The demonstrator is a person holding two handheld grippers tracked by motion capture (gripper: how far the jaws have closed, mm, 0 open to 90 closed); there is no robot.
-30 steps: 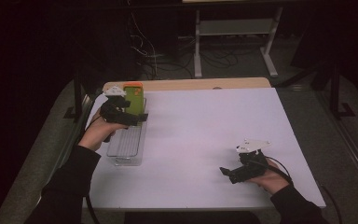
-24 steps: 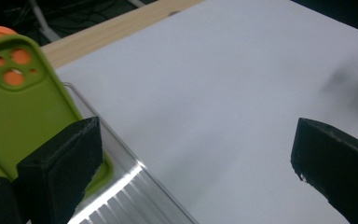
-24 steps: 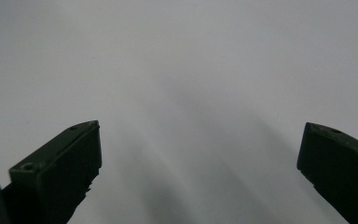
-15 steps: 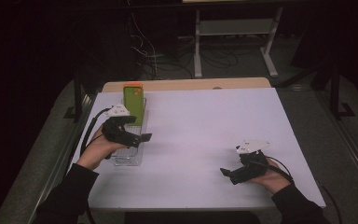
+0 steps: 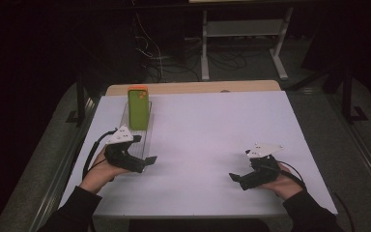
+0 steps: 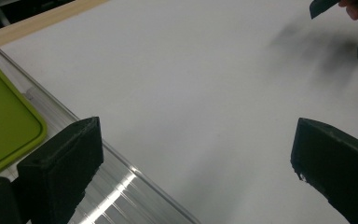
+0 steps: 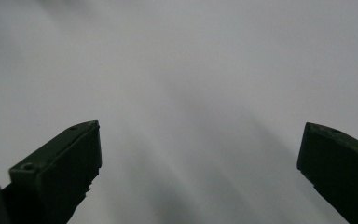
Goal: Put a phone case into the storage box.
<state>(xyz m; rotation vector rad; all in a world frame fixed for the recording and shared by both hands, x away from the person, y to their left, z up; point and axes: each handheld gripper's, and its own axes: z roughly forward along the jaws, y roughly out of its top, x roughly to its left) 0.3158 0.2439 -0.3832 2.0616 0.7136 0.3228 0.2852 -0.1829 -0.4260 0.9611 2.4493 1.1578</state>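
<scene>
Tray (image 5: 125, 126) edge beside left claw (image 6: 193, 154)

On the table (image 5: 212, 125): 1 green phone case (image 5: 138, 107) at about 10 o'clock, standing in 1 clear tray (image 5: 147, 145), also at 10 o'clock. 2 grippers: 1 left gripper (image 5: 145, 163) at 8 o'clock and 1 right gripper (image 5: 236, 179) at 4 o'clock. 2 hands hold them, 1 each.
</scene>
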